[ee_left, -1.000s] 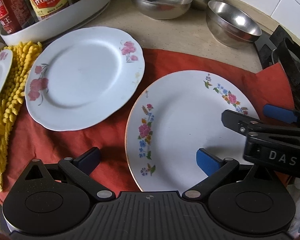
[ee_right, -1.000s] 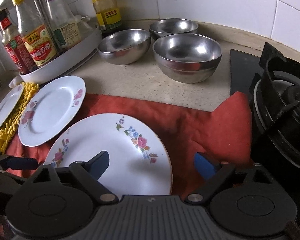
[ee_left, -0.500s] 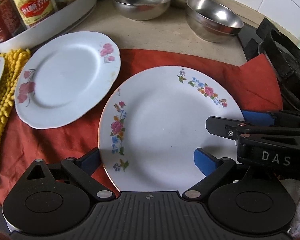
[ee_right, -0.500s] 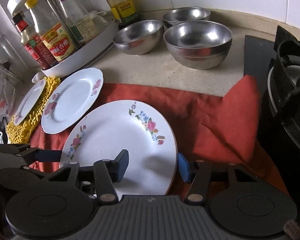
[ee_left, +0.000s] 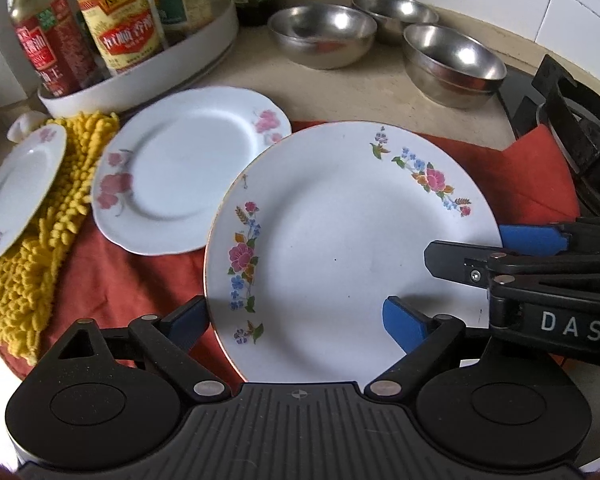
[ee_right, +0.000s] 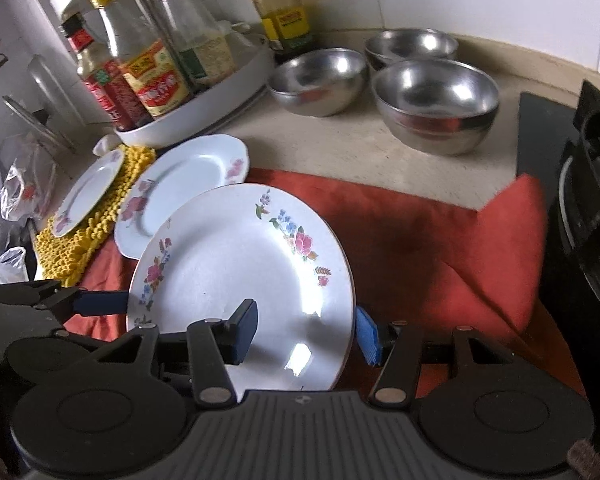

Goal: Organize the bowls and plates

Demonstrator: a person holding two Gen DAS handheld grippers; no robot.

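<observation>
A large white plate with coloured flowers (ee_left: 340, 240) (ee_right: 240, 280) is tilted up off the red cloth (ee_left: 132, 280) (ee_right: 440, 248). My right gripper (ee_right: 306, 330) is shut on its right rim. My left gripper (ee_left: 296, 320) is wide open around its left near edge, with one finger (ee_left: 188, 320) under the rim. A second plate with pink flowers (ee_left: 188, 164) (ee_right: 180, 184) lies behind to the left, partly overlapped by the big plate. A small plate (ee_left: 16, 192) (ee_right: 88, 192) rests on a yellow mat (ee_left: 52, 216). Three steel bowls (ee_left: 324, 36) (ee_right: 436, 100) stand at the back.
A white round tray with sauce bottles (ee_left: 140, 60) (ee_right: 188, 112) stands at the back left. A black stove burner (ee_left: 580, 128) (ee_right: 588, 208) is on the right. White tiled wall behind. Plastic bags (ee_right: 4, 216) lie far left.
My right gripper has closed on the big plate's rim and lifted that side up. The plate has tilted and shifted over the pink-flowered plate's edge. Both cameras rose.
</observation>
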